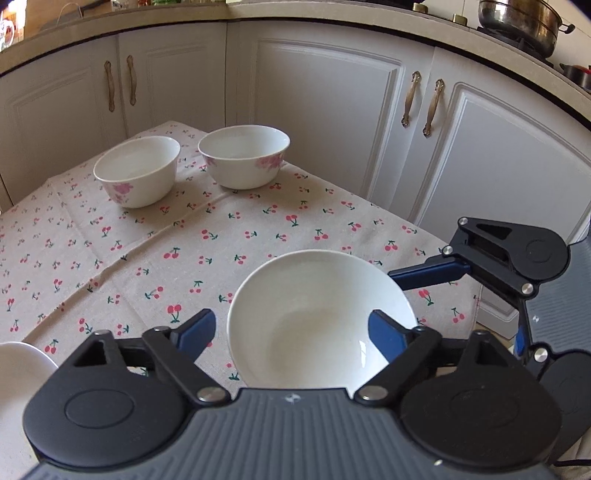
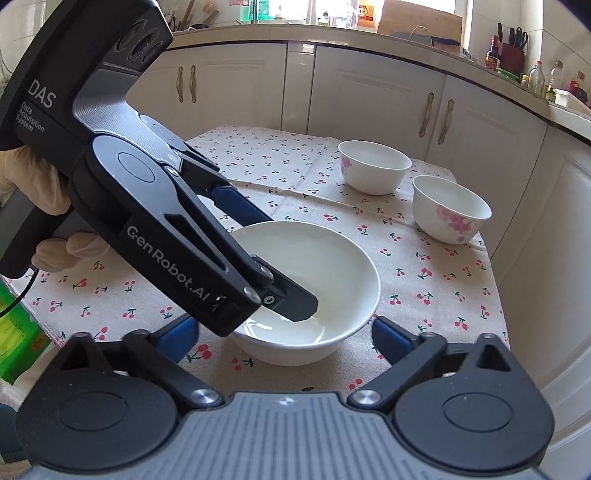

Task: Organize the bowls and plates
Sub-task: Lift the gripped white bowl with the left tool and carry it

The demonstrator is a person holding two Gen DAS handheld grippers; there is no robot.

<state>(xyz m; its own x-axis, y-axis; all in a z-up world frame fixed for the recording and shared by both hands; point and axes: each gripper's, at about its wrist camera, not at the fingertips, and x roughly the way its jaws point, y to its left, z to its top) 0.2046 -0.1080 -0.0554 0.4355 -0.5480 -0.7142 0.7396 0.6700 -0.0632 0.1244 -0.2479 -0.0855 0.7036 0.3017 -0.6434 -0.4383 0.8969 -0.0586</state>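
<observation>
A plain white bowl sits on the cherry-print tablecloth near its front edge; it also shows in the right wrist view. My left gripper is open, jaws wide, one finger inside the bowl and the other outside its left rim. In the right wrist view the left gripper reaches into the bowl from the left. My right gripper is open and empty, just in front of the bowl. Two white bowls with pink flowers stand at the far side, also seen from the right wrist.
White kitchen cabinets close behind the table. Another white dish edge lies at the lower left. A green box sits left of the table. A steel pot stands on the counter. The right gripper shows at the table's right edge.
</observation>
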